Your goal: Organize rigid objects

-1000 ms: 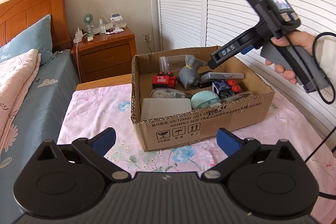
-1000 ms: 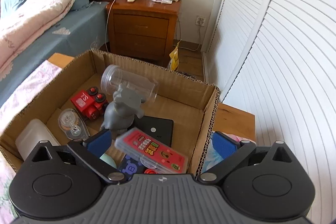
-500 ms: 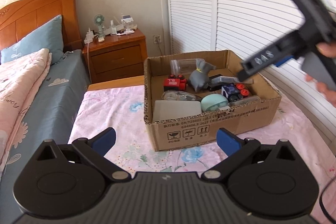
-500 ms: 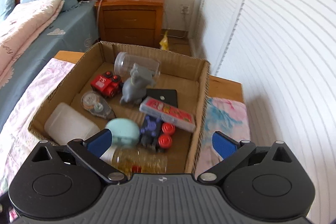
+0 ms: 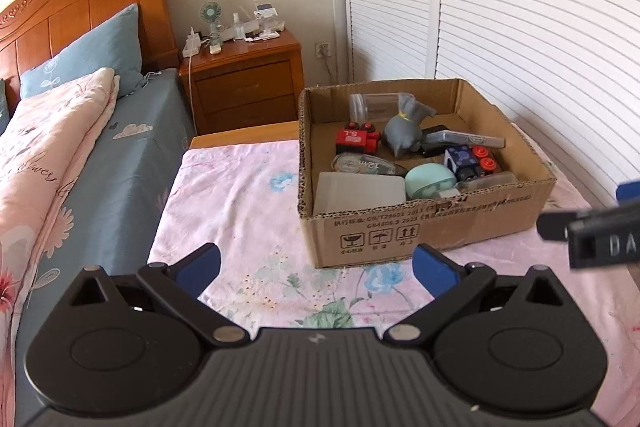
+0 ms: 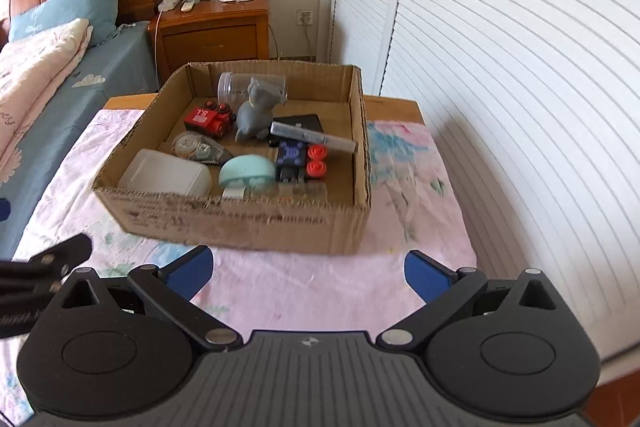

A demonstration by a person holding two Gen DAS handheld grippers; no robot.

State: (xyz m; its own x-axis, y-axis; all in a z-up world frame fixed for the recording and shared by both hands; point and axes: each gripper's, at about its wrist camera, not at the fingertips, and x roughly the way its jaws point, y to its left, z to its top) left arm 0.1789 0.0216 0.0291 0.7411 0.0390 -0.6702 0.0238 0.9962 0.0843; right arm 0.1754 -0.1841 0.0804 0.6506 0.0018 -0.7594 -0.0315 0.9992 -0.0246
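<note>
I see my left tongs [image 5: 316, 269] spread wide and empty over the pink floral cloth [image 5: 248, 211] that covers the worktop. My right tongs [image 6: 308, 273] also gape with nothing between the blue pads, just short of the corrugated cardboard box [image 6: 240, 217]. The box sits on the cloth and holds the rigid things in a jumble: a frosted plastic case [image 6: 164, 173], a rounded mint-green shape [image 6: 248, 171], a red toy engine [image 6: 208, 119], a grey animal figure [image 6: 256, 111], a clear jar [image 6: 236, 87] on its side and a flat black slab [image 6: 300, 125]. White slatted doors [image 6: 500, 67] rise to the right.
</note>
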